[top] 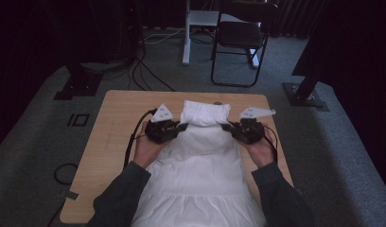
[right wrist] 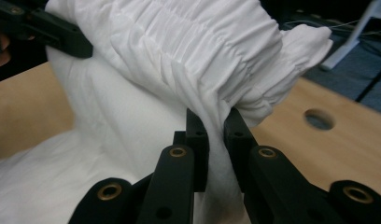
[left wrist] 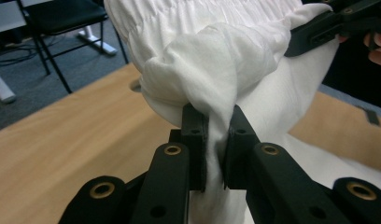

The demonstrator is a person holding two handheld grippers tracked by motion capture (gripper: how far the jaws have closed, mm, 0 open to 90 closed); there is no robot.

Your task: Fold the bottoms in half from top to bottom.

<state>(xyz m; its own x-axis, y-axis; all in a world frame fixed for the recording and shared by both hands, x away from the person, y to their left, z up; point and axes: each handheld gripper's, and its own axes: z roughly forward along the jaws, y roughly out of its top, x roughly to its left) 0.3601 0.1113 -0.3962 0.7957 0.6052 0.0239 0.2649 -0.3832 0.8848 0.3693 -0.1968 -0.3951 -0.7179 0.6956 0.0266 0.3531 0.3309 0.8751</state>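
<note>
Grippers (left, right) pinching white garment.

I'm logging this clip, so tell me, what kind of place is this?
Probably a recording lab or studio rather than a home: a bare wooden table on grey carpet, loose floor cables, and a black folding chair against dark curtains.

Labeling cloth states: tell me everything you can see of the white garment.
The white garment is thin, soft-looking fabric with a gathered, ruched band at its far end. It lies lengthwise on the wooden table, its near end running off the front edge. The banded end is lifted and folded back, pinched at each side by the left gripper and the right gripper, both shut on bunched fabric.
</note>
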